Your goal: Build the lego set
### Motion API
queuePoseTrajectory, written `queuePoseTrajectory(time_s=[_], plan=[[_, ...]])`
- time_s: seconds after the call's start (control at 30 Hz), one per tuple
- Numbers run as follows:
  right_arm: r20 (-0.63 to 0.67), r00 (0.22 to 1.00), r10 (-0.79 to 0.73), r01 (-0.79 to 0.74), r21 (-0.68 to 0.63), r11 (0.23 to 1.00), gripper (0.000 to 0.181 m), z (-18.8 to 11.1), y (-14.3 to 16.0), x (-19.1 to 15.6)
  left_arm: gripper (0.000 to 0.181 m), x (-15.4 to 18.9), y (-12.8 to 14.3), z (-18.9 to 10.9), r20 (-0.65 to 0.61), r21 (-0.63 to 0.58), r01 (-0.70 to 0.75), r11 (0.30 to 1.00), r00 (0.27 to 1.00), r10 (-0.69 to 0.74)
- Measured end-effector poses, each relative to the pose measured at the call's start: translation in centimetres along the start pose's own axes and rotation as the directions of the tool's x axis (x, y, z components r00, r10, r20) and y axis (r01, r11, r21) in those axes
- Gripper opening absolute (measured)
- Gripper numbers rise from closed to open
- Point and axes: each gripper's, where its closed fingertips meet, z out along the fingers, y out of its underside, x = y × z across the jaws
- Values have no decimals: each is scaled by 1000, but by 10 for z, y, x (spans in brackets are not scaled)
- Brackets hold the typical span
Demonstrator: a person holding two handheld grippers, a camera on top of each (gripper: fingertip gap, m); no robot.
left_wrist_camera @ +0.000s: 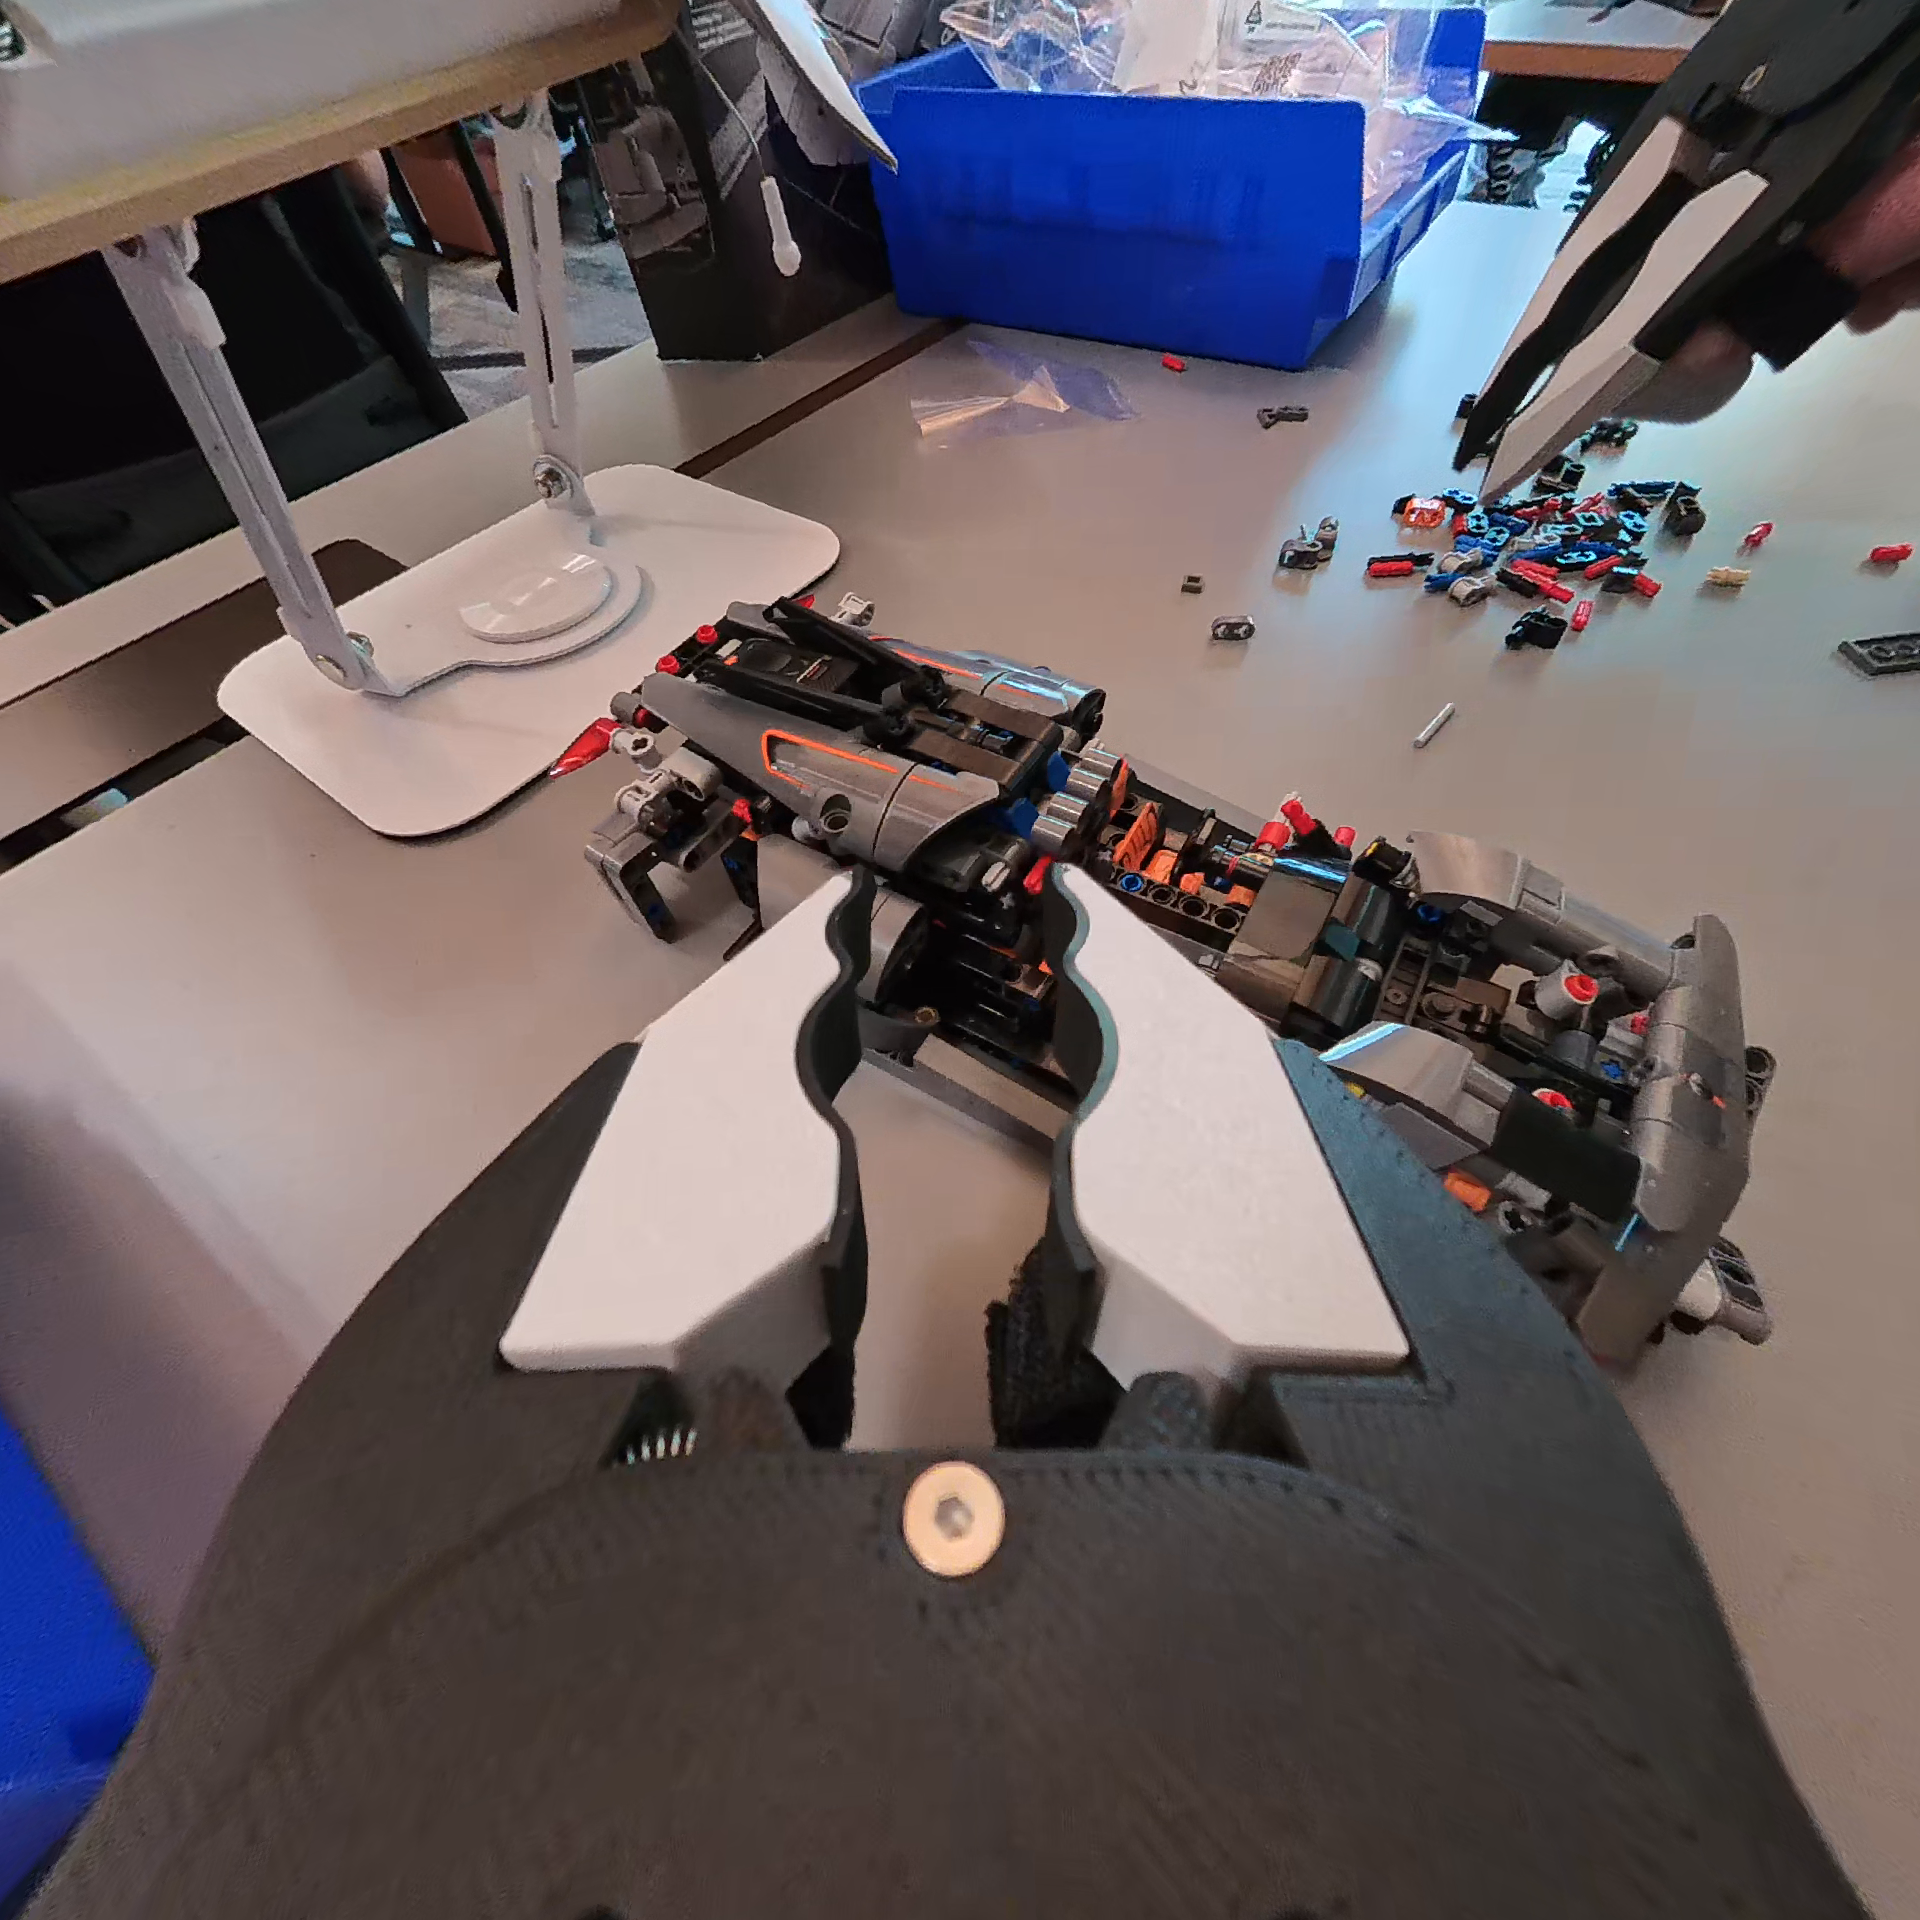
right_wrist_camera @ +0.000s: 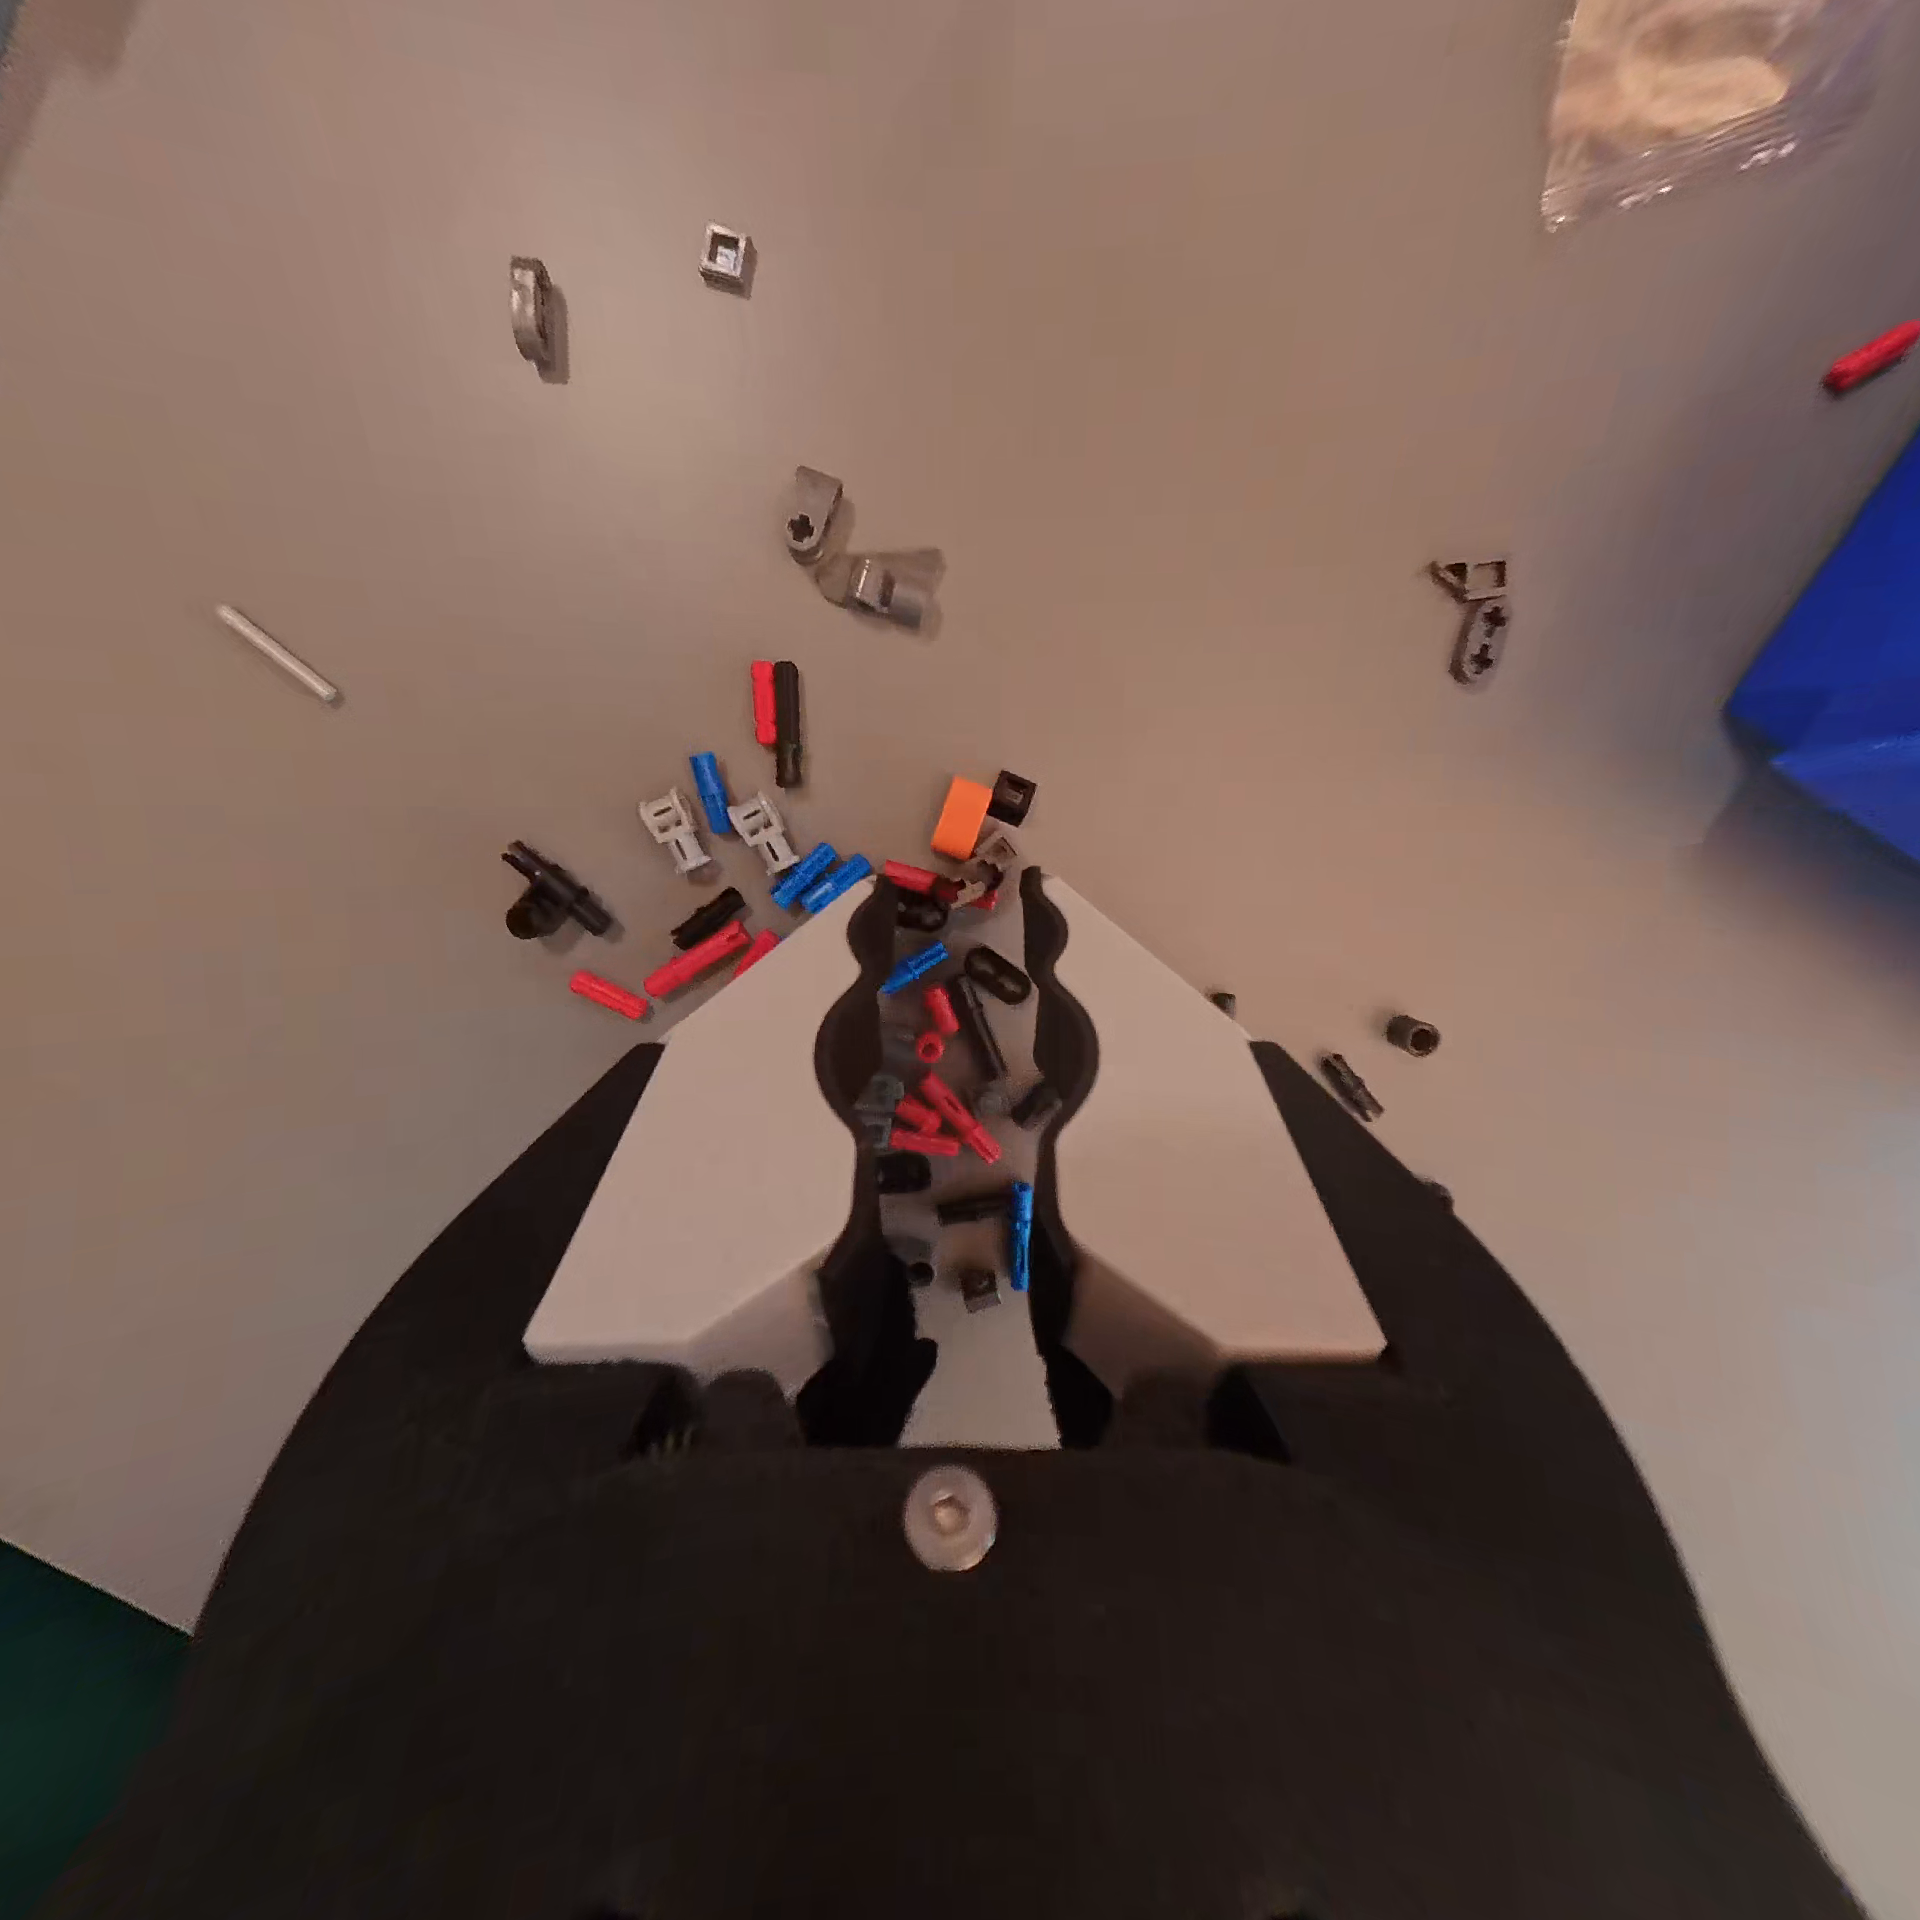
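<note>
A long grey, black and orange lego car model (left_wrist_camera: 914, 769) lies on the grey table in the left wrist view. My left gripper (left_wrist_camera: 956, 883) is closed on the model's near side, dark model parts filling the gap between the fingers. A pile of small red, blue and black pins (left_wrist_camera: 1538, 540) lies at the far right. My right gripper (left_wrist_camera: 1491, 473) points down at that pile. In the right wrist view my right gripper (right_wrist_camera: 951, 883) is open and empty, jaws straddling the pins (right_wrist_camera: 935, 1101), tips near an orange piece (right_wrist_camera: 961, 816).
A white stand (left_wrist_camera: 499, 665) sits left of the model. A blue bin (left_wrist_camera: 1122, 208) with plastic bags stands at the back and shows in the right wrist view (right_wrist_camera: 1839, 675). A grey axle (right_wrist_camera: 275, 652) and several grey connectors (right_wrist_camera: 883, 582) lie scattered around the pile. My hands' fingertips stand some 30 cm from each other.
</note>
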Motion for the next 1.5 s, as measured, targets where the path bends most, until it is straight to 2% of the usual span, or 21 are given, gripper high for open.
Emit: queuePoseTrajectory(time_s=[0.17, 0.27, 0.43, 0.7, 0.9, 1.07, 1.23, 1.33, 1.43, 1.5], plan=[[10, 999, 48, -48, -13, 999, 20, 7, 2, 1, 30, 1, 1, 2, -6, -6, -3, 1000, 1000, 3], [8, 999, 44, -44, -2, 999, 12, 8, 1, 2, 30, 2, 2, 3, -9, -14, -6, 1000, 1000, 6], [15, 999, 43, -43, 11, 999, 11, 10, -2, 1, 30, 0, 3, 3, -6, -13, -6, 1000, 1000, 6], [-5, 1000, 23, -23, 50, 998, 11, -1, -8, 3, 30, -4, 5, 4, 8, -14, 3, 1000, 1000, -3], [-1, 1000, -23, 23, 135, 991, 11, -20, -29, -8, 31, -8, 5, 4, 21, -6, 14, 1000, 1000, -14], [30, 996, -84, 74, 251, 965, 11, -37, -61, -31, 31, -9, 4, 4, 25, 3, 19, 1000, 1000, -19], [168, 975, -147, 59, 442, 895, 12, -48, -108, -82, 32, -5, -2, 4, 13, 14, 14, 1000, 1000, -14], [276, 945, -177, 15, 504, 864, 11, -45, -127, -115, 34, 2, -14, 3, -14, 32, -2, 999, 1000, 3], [426, 885, -190, -78, 536, 841, 12, -38, -141, -144, 35, 13, -27, 2, -56, 53, -16, 998, 998, 19], [588, 786, -190, -211, 544, 812, 10, -42, -150, -163, 35, 23, -37, 4, -78, 68, -44, 997, 996, 49]])
